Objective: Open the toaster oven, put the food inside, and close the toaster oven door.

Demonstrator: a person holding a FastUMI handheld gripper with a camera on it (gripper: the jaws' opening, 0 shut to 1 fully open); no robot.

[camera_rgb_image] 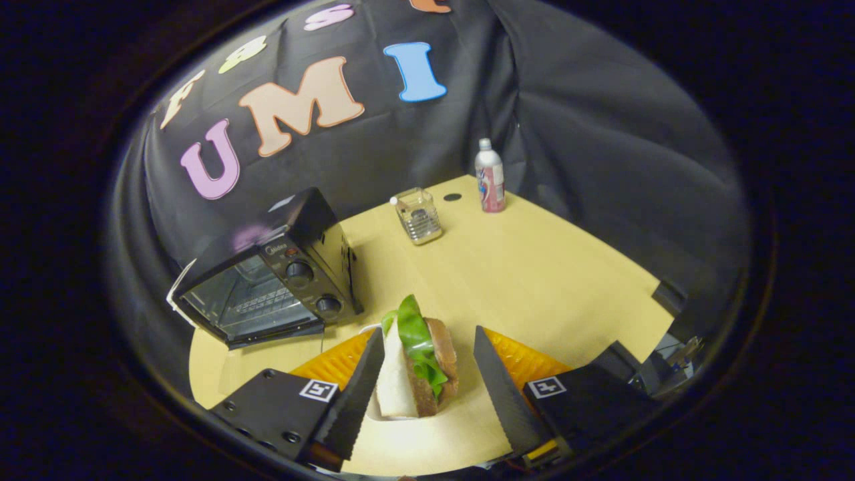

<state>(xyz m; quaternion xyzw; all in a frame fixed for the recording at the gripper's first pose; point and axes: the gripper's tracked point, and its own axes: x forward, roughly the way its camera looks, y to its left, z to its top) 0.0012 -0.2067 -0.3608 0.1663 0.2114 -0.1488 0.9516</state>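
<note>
A sandwich (419,364) of brown and white bread with green lettuce stands on edge between my fingers, over an orange plate (332,366). My gripper (427,333) is open. One finger (361,387) lies against the white bread, and the other finger (501,387) stands a little apart from the brown crust. The black toaster oven (280,274) sits on the table beyond the finger that touches the bread, its glass door (244,304) facing me and looking shut, with two knobs (299,271) beside the glass.
On the tan table (534,267), a clear glass jar (419,215) and a bottle with a red label (491,177) stand near the far edge. A dark hole (452,197) lies in the tabletop between them. The black cloth wall hangs behind.
</note>
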